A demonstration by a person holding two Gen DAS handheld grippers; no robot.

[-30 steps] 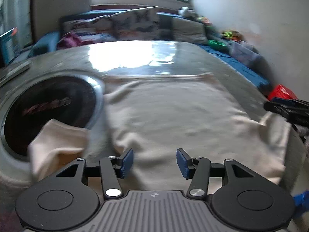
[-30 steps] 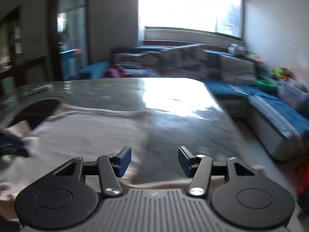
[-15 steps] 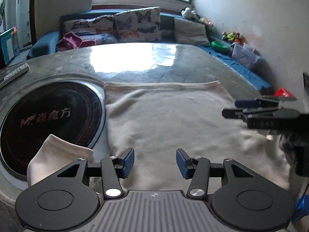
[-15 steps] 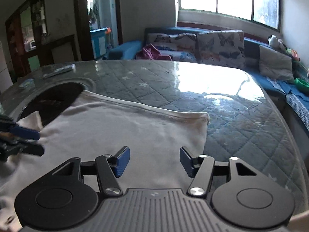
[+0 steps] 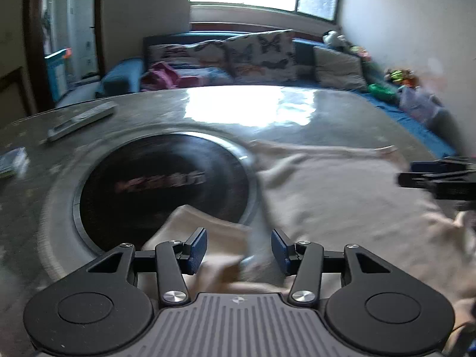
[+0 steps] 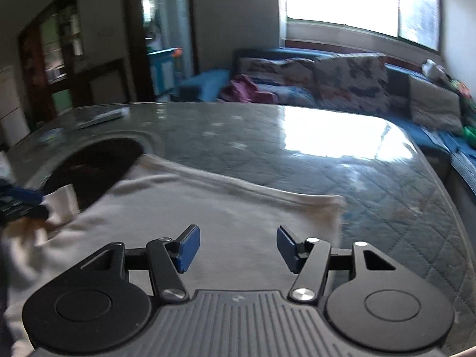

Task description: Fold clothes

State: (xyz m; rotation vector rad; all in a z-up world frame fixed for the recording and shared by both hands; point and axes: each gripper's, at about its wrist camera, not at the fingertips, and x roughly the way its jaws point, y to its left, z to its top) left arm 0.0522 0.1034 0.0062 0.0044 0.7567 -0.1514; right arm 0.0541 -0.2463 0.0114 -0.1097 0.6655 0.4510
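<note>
A: Where is the garment?

B: The cream shirt lies spread flat on the quilted table, its left edge beside the round black cooktop set into the table. One sleeve flops over the cooktop's rim.

A: And the claws?

B: The left gripper hangs over that sleeve, jaws spread with cloth below them but nothing pinched. The right gripper hovers over the shirt's body on the side away from the cooktop, jaws also apart and empty.

A: What could go wrong?

B: I'd judge the sleeve is the risk. It's bunched near the cooktop's rim, so a pinch there may catch only one layer or a wrinkle, and the fold would come out crooked. The left view is blurred, so the aim could land off the cuff. The glossy table could also let the shirt slide if one side is pulled alone.
</note>
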